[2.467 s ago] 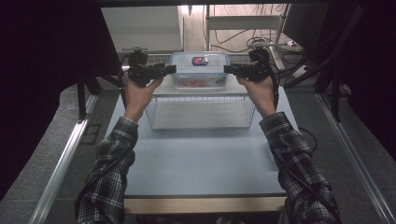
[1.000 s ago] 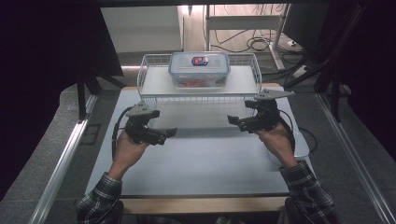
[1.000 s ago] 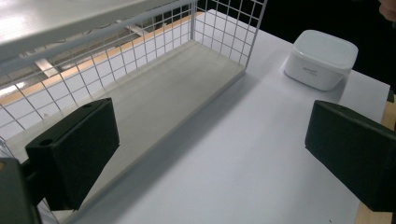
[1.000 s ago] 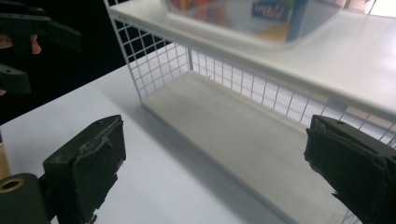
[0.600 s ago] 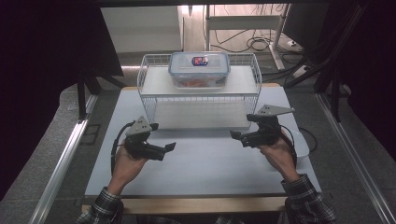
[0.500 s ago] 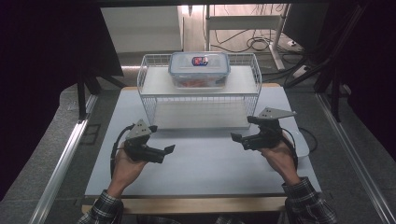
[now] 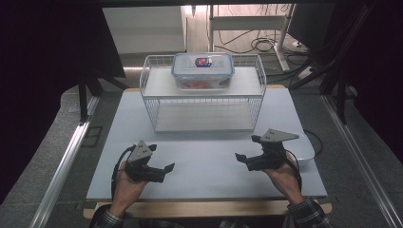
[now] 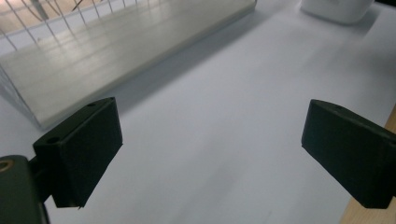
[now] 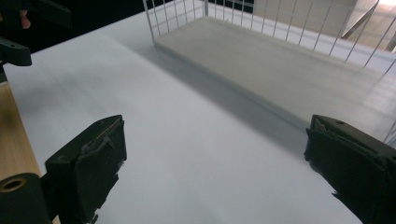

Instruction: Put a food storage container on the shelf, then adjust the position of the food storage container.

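Note:
A clear lidded food container (image 7: 203, 70) with a blue rim and red contents sits on the top shelf of a white wire rack (image 7: 203, 92) at the back of the table. My left gripper (image 7: 164, 170) hovers open over the front left of the white tabletop (image 7: 204, 156), jaws wide apart with nothing between them. My right gripper (image 7: 242, 158) is open over the front right, also holding nothing. In the left gripper view its gripper (image 8: 210, 149) faces the rack's lower shelf (image 8: 116, 51). The right gripper (image 9: 215, 168) in its own view looks at the lower shelf (image 9: 280, 60) too.
A white rounded object (image 7: 304, 147) lies on the table by my right hand, with a cable trailing off. The wooden front edge (image 7: 209, 209) of the table runs below both hands. Metal rails flank the table; cables and a stand lie behind the rack.
Both grippers have drawn back from the container on the rack's top shelf to the front of the table. The container stays on the shelf.

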Available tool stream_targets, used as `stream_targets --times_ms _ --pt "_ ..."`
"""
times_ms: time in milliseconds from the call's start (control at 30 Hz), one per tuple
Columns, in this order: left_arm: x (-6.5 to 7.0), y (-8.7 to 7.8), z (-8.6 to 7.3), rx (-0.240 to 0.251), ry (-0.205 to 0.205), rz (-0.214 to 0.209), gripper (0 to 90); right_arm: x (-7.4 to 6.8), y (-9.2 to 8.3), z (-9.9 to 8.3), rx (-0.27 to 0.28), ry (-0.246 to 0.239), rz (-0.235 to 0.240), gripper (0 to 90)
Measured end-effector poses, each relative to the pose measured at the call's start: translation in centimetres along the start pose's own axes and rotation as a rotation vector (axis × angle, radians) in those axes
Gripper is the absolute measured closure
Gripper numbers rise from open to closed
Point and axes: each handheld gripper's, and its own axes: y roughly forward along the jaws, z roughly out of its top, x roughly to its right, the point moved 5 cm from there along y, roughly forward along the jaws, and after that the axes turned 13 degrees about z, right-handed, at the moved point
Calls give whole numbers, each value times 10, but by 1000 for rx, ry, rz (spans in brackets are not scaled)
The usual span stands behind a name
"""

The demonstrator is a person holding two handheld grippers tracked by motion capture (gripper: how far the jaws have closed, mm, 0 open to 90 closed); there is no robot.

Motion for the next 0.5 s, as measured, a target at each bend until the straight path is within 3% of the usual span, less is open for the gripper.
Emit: stream_targets --times_ms 233,500 --pt "2 8 -18 -46 16 17 42 0 11 -29 -90 2 -17 58" --pt "-3 8 -20 -33 -5 30 43 2 13 -31 -112 58 -20 11"
